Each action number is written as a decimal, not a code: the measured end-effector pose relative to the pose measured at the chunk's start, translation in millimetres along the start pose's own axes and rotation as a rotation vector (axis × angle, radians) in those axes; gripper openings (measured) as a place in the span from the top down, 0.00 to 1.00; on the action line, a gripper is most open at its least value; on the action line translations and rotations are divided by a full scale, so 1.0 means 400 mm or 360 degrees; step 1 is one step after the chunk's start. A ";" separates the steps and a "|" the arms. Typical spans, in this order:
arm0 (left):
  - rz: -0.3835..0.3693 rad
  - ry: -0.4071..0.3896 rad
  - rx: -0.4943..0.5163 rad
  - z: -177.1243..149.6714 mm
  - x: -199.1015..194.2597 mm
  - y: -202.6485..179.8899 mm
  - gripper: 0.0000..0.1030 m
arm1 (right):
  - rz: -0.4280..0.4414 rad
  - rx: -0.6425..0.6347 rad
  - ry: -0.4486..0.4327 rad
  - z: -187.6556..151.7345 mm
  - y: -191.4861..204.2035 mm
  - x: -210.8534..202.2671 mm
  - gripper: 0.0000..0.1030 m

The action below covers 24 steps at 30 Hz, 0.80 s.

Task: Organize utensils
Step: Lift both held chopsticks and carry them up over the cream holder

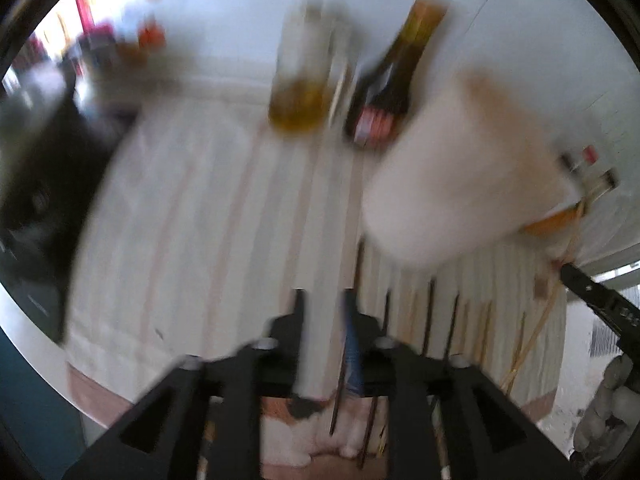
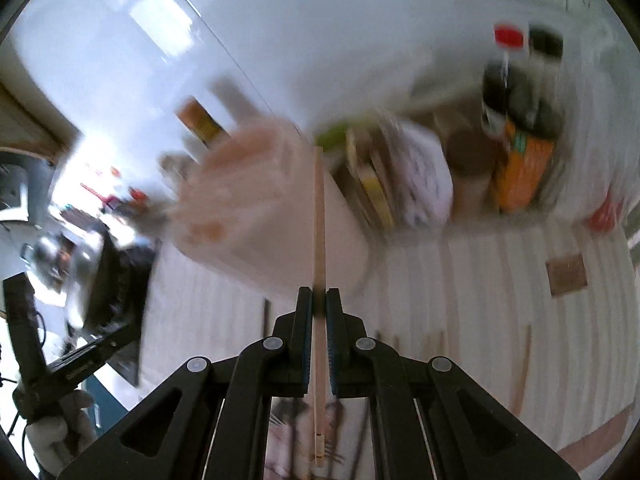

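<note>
My right gripper (image 2: 319,300) is shut on a light wooden chopstick (image 2: 319,216) that points forward toward a white cylindrical holder (image 2: 256,216), blurred by motion. In the left wrist view the same white holder (image 1: 460,176) stands at the right on a striped cloth (image 1: 208,220). My left gripper (image 1: 322,304) is open and empty above the cloth. Several dark and light chopsticks (image 1: 430,316) lie on the cloth to its right. The right gripper (image 1: 600,304) shows at the right edge there.
A jar of yellow oil (image 1: 300,92) and a dark sauce bottle (image 1: 396,80) stand by the white wall. A black appliance (image 1: 36,184) is at the left. In the right wrist view, bottles (image 2: 520,120) and packets (image 2: 420,176) crowd the back.
</note>
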<state>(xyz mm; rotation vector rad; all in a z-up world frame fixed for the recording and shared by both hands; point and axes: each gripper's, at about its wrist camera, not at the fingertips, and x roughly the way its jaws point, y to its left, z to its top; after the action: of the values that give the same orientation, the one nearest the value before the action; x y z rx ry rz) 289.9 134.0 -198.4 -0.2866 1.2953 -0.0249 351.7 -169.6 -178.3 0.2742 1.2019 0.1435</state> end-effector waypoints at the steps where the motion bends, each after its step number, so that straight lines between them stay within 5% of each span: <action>1: -0.0015 0.0063 -0.0019 -0.009 0.044 0.000 0.73 | -0.0023 0.0009 0.0043 -0.010 -0.012 0.022 0.94; 6: 0.0005 0.0275 0.0075 -0.050 0.220 -0.064 0.73 | -0.0144 0.0082 0.0223 -0.066 -0.096 0.109 0.94; 12: 0.0200 0.0349 0.0285 -0.066 0.333 -0.148 0.72 | -0.0239 0.0149 0.0297 -0.110 -0.170 0.144 0.94; 18: 0.0296 0.0266 0.0434 -0.047 0.347 -0.206 0.73 | -0.0288 0.0199 0.0339 -0.132 -0.212 0.171 0.94; 20: 0.0264 0.0248 0.0449 -0.042 0.346 -0.215 0.95 | -0.0297 0.0205 0.0350 -0.128 -0.219 0.179 0.94; 24: 0.0325 0.0206 0.0445 -0.060 0.336 -0.220 0.96 | -0.0295 0.0200 0.0350 -0.124 -0.213 0.183 0.94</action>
<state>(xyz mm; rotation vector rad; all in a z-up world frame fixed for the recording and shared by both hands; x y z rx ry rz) 316.9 20.5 -311.2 0.0884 1.4252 -0.0515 328.5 -226.0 -285.0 0.2600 1.4510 -0.0657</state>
